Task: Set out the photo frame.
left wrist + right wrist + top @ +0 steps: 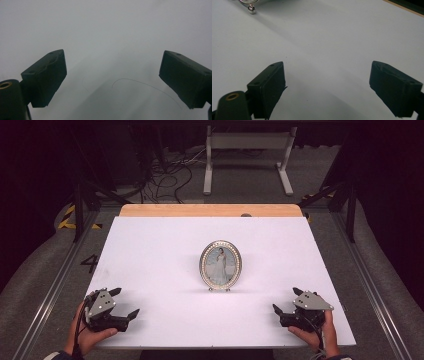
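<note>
White sheeting covers the surface (160,250), with a strip of bare wood (210,210) showing along its far edge and dark floor, tangled cables (165,175) and a white metal stand (248,155) beyond. An oval picture frame (220,265), silver-rimmed and holding a full-length portrait of a figure in a pale gown, stands upright on small feet at the middle of the surface, facing the near edge. The left gripper (124,303) lies low near the near left corner, held in a person's left hand (85,332), its jaws spread wide and angled toward the middle; the left gripper view shows both black jaws far apart over bare white sheeting (a thin curved hair or thread (147,86) lies between them). The right gripper (286,300) lies near the near right corner in the right hand (320,332), jaws likewise wide and gripping nothing. In the right gripper view, one foot of the frame (251,8) peeks in at the top left, well apart from the jaws, and the wooden edge crosses the top right corner.
</note>
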The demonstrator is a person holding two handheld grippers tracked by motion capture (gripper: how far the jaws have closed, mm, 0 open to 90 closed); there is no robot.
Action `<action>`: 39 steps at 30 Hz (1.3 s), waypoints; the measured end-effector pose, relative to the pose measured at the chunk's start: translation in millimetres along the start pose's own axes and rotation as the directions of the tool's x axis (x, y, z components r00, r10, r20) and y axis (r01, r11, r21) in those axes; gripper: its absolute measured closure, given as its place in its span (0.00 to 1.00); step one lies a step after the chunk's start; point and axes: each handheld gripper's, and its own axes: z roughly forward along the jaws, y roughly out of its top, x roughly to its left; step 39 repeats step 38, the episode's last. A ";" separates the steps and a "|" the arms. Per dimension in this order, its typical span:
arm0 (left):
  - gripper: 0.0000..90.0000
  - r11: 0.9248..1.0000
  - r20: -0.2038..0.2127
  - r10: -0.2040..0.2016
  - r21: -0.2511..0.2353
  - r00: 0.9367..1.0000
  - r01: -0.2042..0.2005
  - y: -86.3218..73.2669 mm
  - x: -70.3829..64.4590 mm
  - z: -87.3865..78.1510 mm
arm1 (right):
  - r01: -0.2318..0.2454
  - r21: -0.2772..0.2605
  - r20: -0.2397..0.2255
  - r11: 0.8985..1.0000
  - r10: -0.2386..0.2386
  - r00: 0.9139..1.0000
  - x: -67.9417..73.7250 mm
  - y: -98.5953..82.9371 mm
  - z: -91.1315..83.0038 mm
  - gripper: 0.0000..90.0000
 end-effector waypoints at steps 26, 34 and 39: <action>0.09 1.000 0.004 -0.006 0.001 1.000 0.006 1.1 0.3 1.0 | 0.006 -0.003 -0.001 1.000 -0.006 1.000 -0.8 -1.1 1.3 0.15; 0.09 1.000 0.008 -0.011 -0.003 1.000 0.011 2.0 0.2 2.0 | 0.001 -0.003 0.003 1.000 -0.001 1.000 -1.4 -1.8 0.7 0.15; 0.09 1.000 0.007 -0.007 -0.005 1.000 0.007 3.5 1.0 2.5 | -0.005 -0.003 0.004 1.000 0.005 1.000 -1.4 -2.9 0.2 0.15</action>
